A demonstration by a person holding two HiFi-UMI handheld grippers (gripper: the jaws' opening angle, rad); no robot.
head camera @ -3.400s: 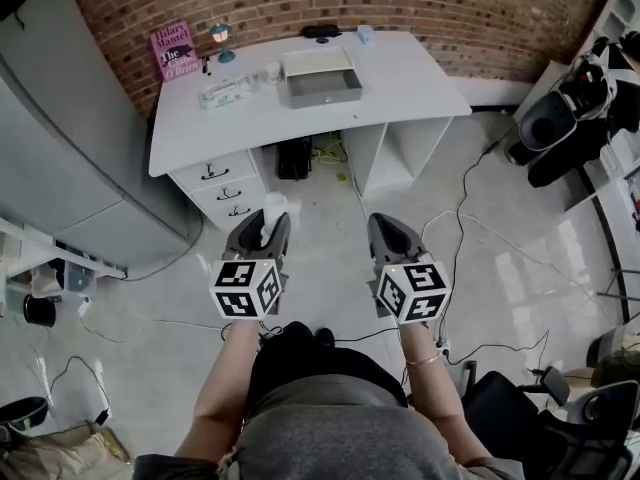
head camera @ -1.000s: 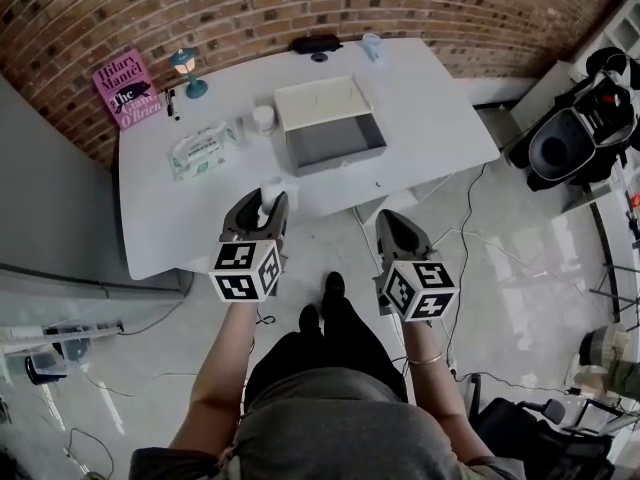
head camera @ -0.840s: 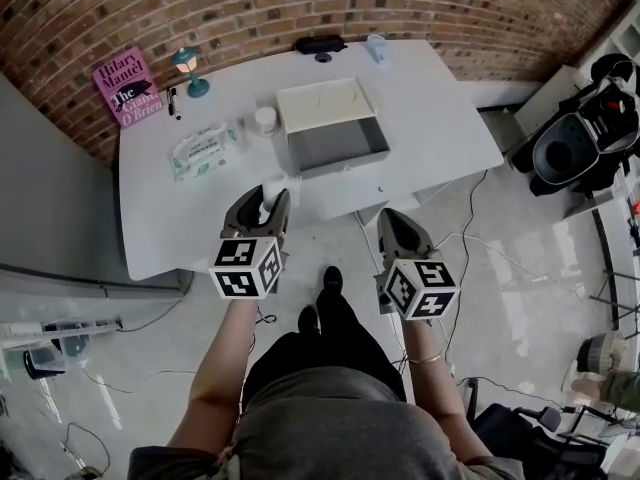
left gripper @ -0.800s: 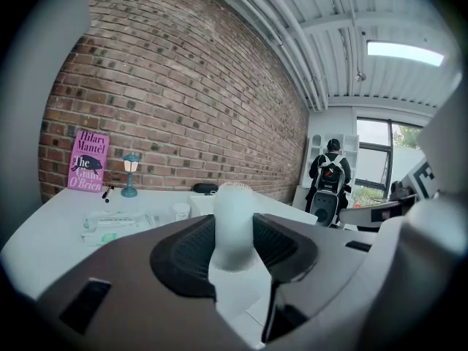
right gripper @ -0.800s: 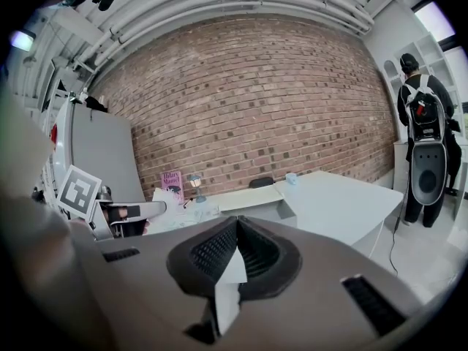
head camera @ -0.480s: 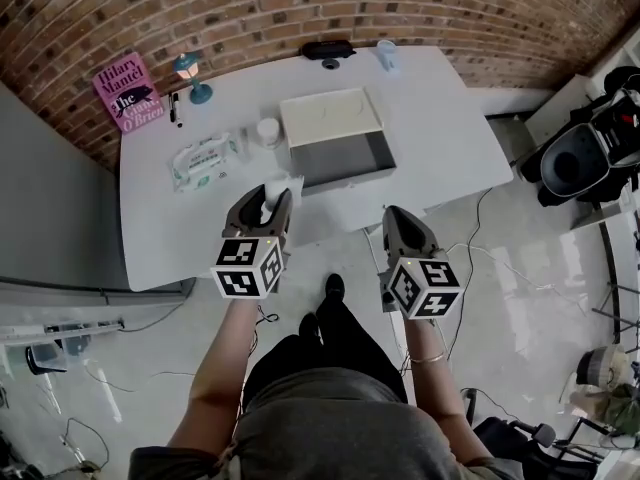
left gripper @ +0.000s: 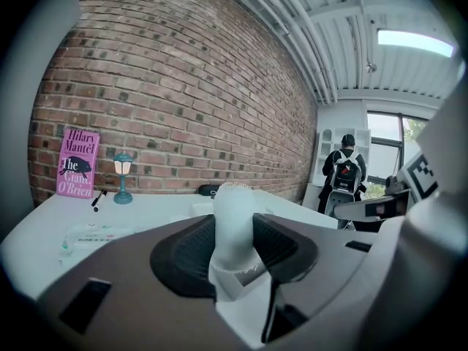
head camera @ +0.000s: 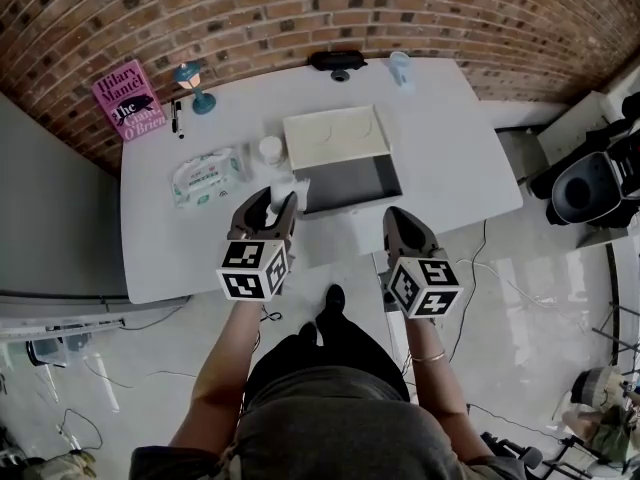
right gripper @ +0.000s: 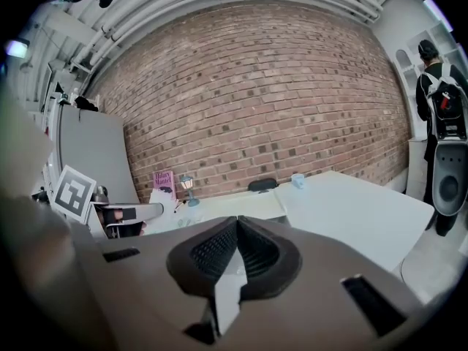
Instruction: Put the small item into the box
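Left gripper (head camera: 272, 204) clamps the small white item (left gripper: 232, 218), while right gripper (head camera: 398, 220) has jaws pressed together, empty.

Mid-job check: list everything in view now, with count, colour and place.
desk: one, white, by brick wall
box: one, white lid open, grey inside, mid-desk
book: one, pink, back left at wall
lamp: one, teal, beside book
pen: one, black, by lamp
wipes pack: one, white-green, left of box
jar: one, white, at box's left corner
device: one, black, back edge
cup: one, pale blue, back right
small item: one, white, between left jaws
left gripper: grey, shut on small item
right gripper: grey, shut, empty
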